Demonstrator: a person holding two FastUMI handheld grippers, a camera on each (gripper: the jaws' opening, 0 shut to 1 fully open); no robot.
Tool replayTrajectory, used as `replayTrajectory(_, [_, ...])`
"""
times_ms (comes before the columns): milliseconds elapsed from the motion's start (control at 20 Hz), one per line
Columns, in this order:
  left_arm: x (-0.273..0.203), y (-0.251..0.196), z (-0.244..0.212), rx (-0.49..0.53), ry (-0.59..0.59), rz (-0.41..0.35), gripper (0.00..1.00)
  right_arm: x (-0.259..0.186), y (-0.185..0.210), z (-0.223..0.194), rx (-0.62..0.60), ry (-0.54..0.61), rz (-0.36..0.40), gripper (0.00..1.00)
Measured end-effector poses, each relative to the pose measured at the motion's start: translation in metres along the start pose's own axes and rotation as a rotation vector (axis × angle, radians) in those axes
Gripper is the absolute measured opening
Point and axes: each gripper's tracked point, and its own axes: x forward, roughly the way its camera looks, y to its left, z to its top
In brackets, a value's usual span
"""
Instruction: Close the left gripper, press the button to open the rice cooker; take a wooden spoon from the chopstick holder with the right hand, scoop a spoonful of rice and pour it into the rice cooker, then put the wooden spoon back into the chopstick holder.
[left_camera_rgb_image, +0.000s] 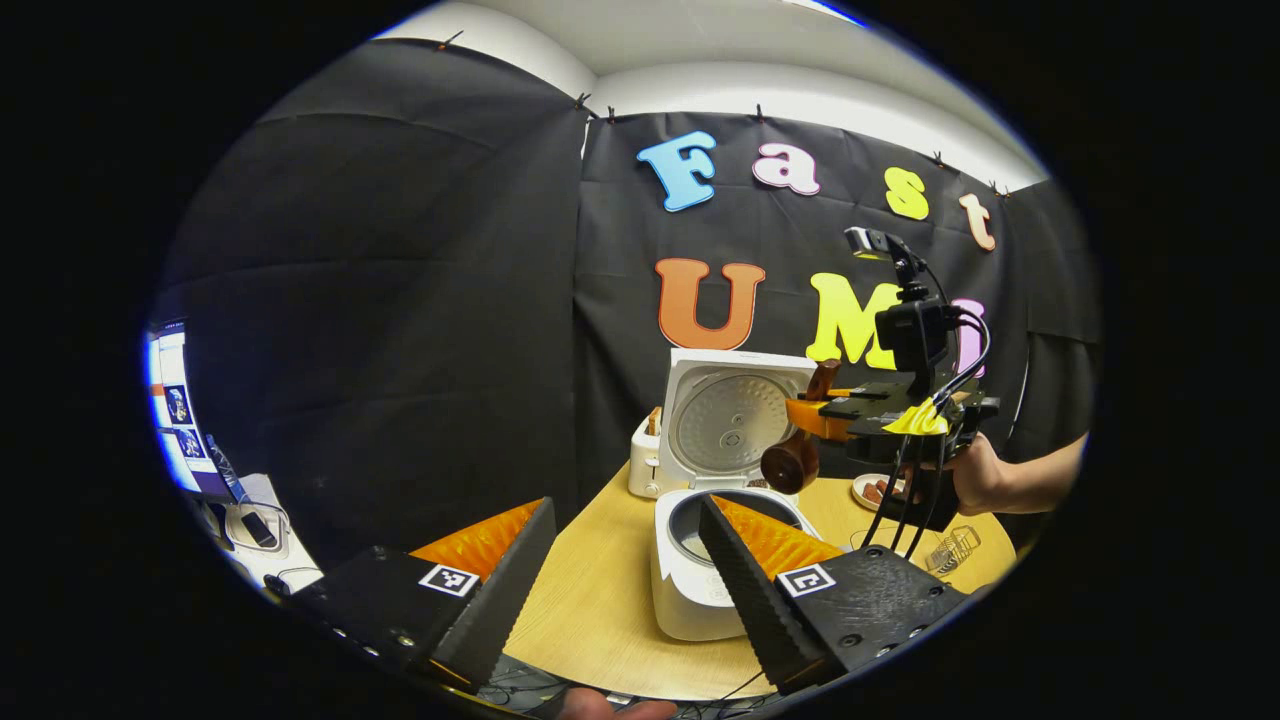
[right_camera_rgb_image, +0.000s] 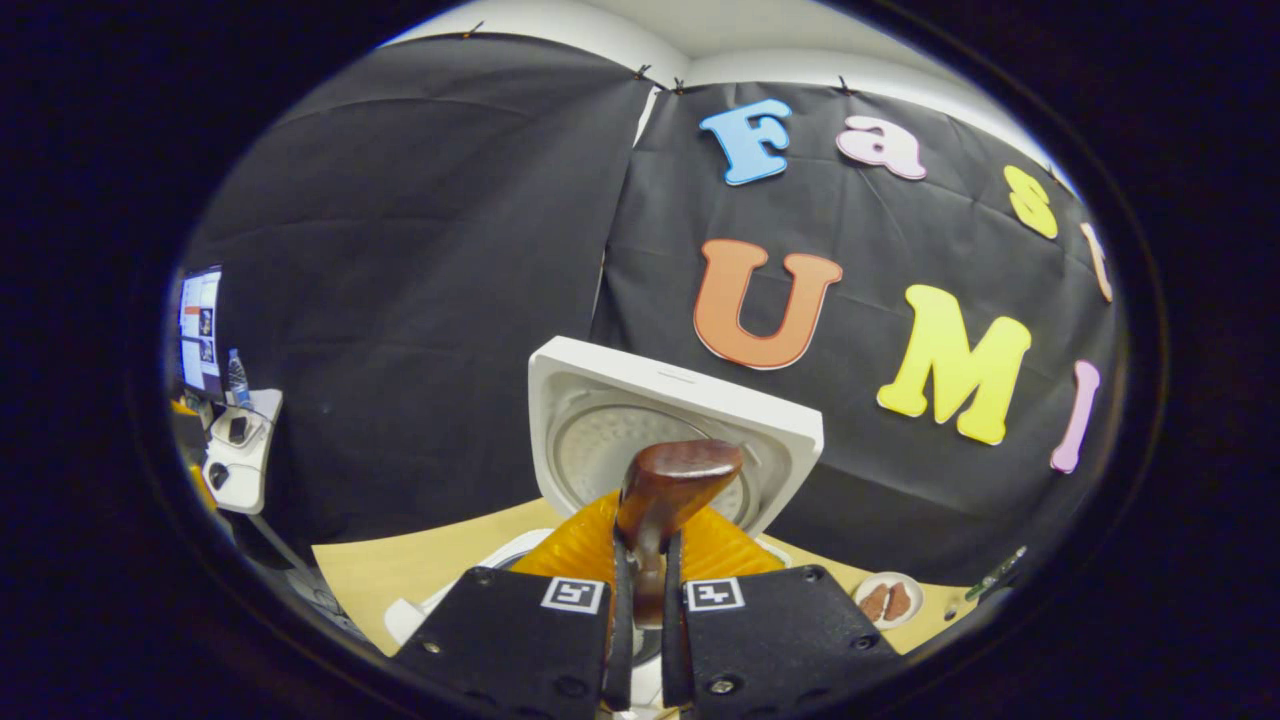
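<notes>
The white rice cooker (left_camera_rgb_image: 690, 585) stands on the round wooden table (left_camera_rgb_image: 590, 600) with its lid (left_camera_rgb_image: 735, 415) raised upright. My left gripper (left_camera_rgb_image: 625, 585) is open, held short of the cooker with nothing between its fingers. A hand (left_camera_rgb_image: 985, 478) holds my right gripper (left_camera_rgb_image: 815, 410) above the open pot, shut on a dark wooden spoon (left_camera_rgb_image: 792, 460) whose bowl hangs down. In the right gripper view, that gripper (right_camera_rgb_image: 643, 565) clamps the spoon (right_camera_rgb_image: 672, 485) by its handle in front of the lid (right_camera_rgb_image: 680, 415). I cannot tell whether the spoon carries rice.
A white holder (left_camera_rgb_image: 645, 462) with wooden pieces stands behind the cooker on the left. A small plate (left_camera_rgb_image: 873, 490) with brown pieces lies to the right, also in the right gripper view (right_camera_rgb_image: 885, 602). A wire rack (left_camera_rgb_image: 955, 548) sits near the table's right edge. A side desk with a monitor (left_camera_rgb_image: 175, 420) is far left.
</notes>
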Motion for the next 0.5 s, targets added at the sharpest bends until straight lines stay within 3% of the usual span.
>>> replayTrajectory(150, [-0.003, -0.004, 0.003, 0.014, -0.011, -0.01, 0.93, -0.007, -0.005, 0.001, 0.081, 0.001, -0.001, 0.17])
replayTrajectory(500, [0.003, -0.045, 0.024, 0.073, -0.043, -0.116, 0.93, -0.047, -0.048, 0.012, 0.368, -0.022, -0.005, 0.17])
